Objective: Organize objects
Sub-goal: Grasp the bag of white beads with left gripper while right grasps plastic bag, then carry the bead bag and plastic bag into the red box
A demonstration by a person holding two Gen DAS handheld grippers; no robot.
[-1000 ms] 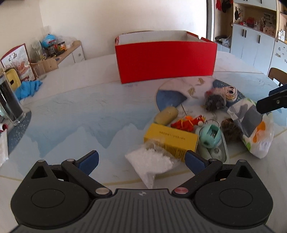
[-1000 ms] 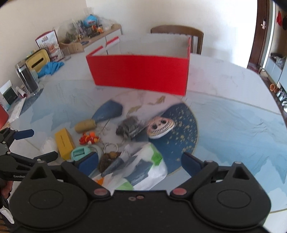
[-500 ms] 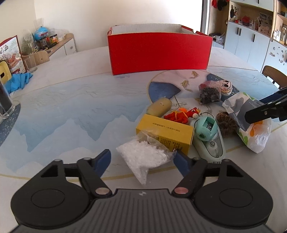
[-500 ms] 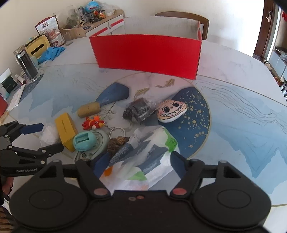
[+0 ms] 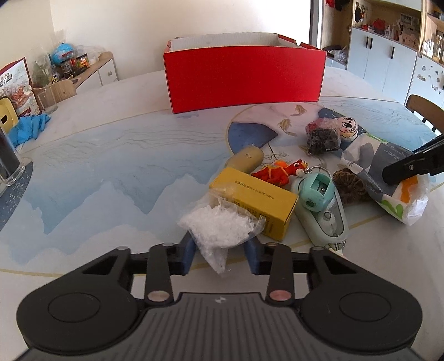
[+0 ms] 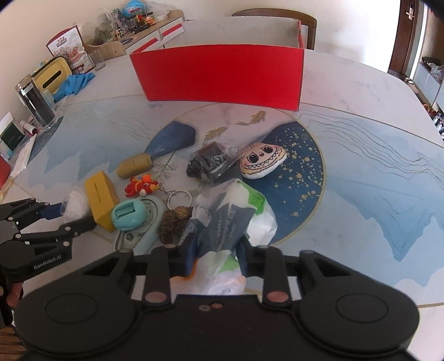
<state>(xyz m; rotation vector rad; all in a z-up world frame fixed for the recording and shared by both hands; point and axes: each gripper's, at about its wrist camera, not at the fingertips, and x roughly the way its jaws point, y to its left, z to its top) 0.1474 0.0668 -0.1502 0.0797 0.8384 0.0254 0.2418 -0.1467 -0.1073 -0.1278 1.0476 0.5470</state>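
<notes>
A red open box (image 5: 244, 75) stands at the far side of the table, also in the right wrist view (image 6: 222, 75). My left gripper (image 5: 220, 254) is shut on a clear bag of white granules (image 5: 219, 225), which also shows in the right wrist view (image 6: 75, 204). My right gripper (image 6: 215, 257) is shut on a patterned tissue pack (image 6: 227, 222), seen in the left wrist view (image 5: 388, 172) too. Between them lie a yellow box (image 5: 255, 200), a teal sharpener (image 5: 319, 191), a red toy keychain (image 5: 277, 172), a pine cone (image 6: 173, 222), a dark bag (image 6: 211, 163) and a toothy plush (image 6: 262, 163).
A tan oblong piece (image 6: 134, 166) lies left of the pile. A dark glass jar (image 6: 34, 102), blue gloves (image 6: 73, 83) and a yellow tissue holder (image 6: 51, 76) stand at the table's left. A wooden chair (image 6: 305, 25) stands behind the box. Cabinets (image 5: 388, 55) line the right wall.
Both grippers have closed from wide open: the left onto the bag of white granules, the right onto the tissue pack. Both moved forward toward the pile.
</notes>
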